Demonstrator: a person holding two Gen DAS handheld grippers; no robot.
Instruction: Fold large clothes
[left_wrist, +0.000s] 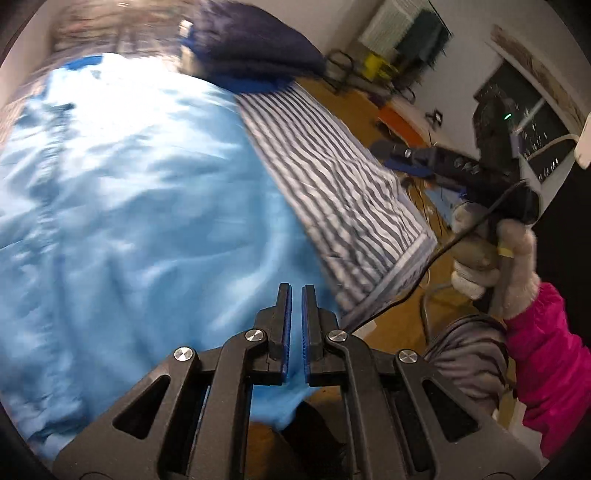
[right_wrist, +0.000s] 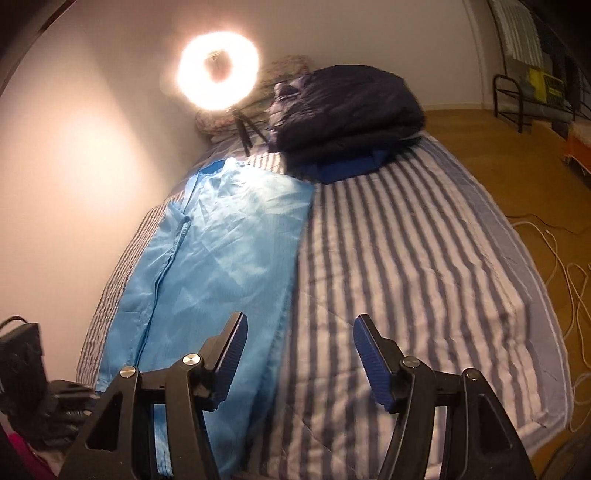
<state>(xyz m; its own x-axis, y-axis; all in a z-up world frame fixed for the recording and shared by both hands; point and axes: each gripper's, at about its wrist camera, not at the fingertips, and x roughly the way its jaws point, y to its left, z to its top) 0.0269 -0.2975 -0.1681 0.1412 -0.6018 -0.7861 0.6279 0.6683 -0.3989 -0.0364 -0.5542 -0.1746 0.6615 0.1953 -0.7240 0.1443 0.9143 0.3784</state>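
Left gripper (left_wrist: 296, 291): blue-padded jaws closed to a hairline gap, nothing visible between them. It hangs over the light-blue satin garment (left_wrist: 129, 192), which fills that view from 9 to 12 o'clock, blurred.

Right gripper (right_wrist: 299, 325): jaws spread wide, nothing between them, no contact with fabric. The left pad sits over the garment's right edge, the right pad over bare bedding. In the left wrist view it shows at 3 o'clock, gripped by a gloved hand (left_wrist: 495, 254) with a pink puffy sleeve (left_wrist: 546, 362).

Surface: a bed with a grey-and-white striped quilt (right_wrist: 424, 266). A pale wall (right_wrist: 74, 147) runs along its 9 o'clock side. At 12 o'clock, a lit ring light on a small tripod (right_wrist: 218, 74) stands at the head of the bed. Just right of it lies a folded dark navy padded jacket (right_wrist: 347, 107) on top of a royal-blue folded piece (right_wrist: 347, 166). Wooden floor (right_wrist: 498, 147) at 2 o'clock, white cables (right_wrist: 565, 266) at 3 o'clock, and a black metal rack (right_wrist: 517, 99) at the far wall.

Garment, right wrist view: a long strip along the quilt's wall side, running from 7 o'clock up to 11 o'clock. Layers are folded inward, with a seam or placket line down the middle. The far end is squared off below the light, the right edge is fairly straight, and the surface is lightly creased and shiny.
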